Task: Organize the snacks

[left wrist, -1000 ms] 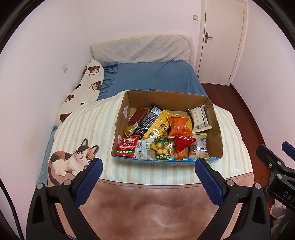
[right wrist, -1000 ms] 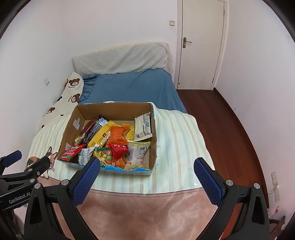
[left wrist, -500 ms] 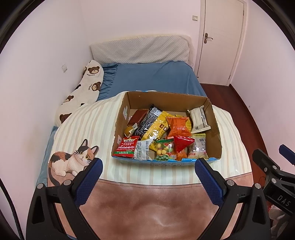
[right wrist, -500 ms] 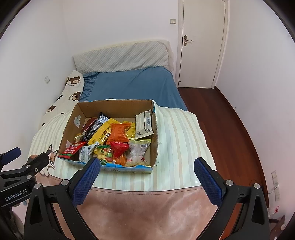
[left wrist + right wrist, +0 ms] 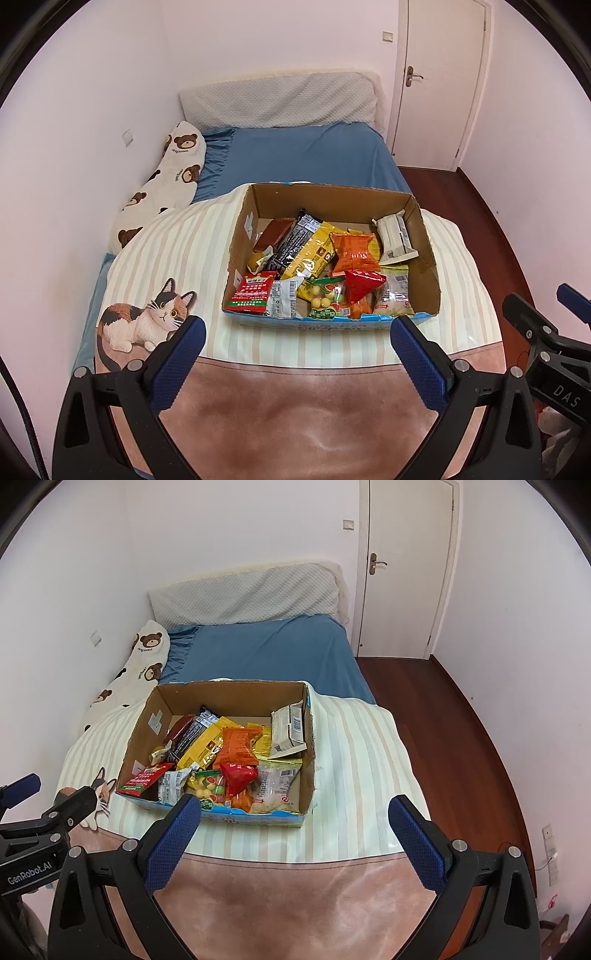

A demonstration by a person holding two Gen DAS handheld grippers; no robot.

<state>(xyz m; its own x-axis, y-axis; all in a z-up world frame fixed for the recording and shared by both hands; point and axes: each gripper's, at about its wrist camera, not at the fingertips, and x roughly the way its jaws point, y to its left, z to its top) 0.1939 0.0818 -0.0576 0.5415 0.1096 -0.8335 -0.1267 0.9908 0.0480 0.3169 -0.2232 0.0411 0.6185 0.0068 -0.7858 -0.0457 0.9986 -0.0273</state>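
Both grippers, left [image 5: 297,345] and right [image 5: 293,823], gape empty at frame bottom; snacks [image 5: 325,266] fill the centre box [image 5: 428,254], sorted or not unclear.

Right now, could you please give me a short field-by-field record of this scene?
setting: bedroom, bed with blue sheet
work surface: striped blanket with a cat print
container: open cardboard box on the blanket
contents: mixed snack packets, among them a red packet, an orange bag, a black bar, a white pack leaning on the right wall
left gripper: open, empty, short of the box
right gripper: open, empty, short of the box
task state: no snack taken out yet
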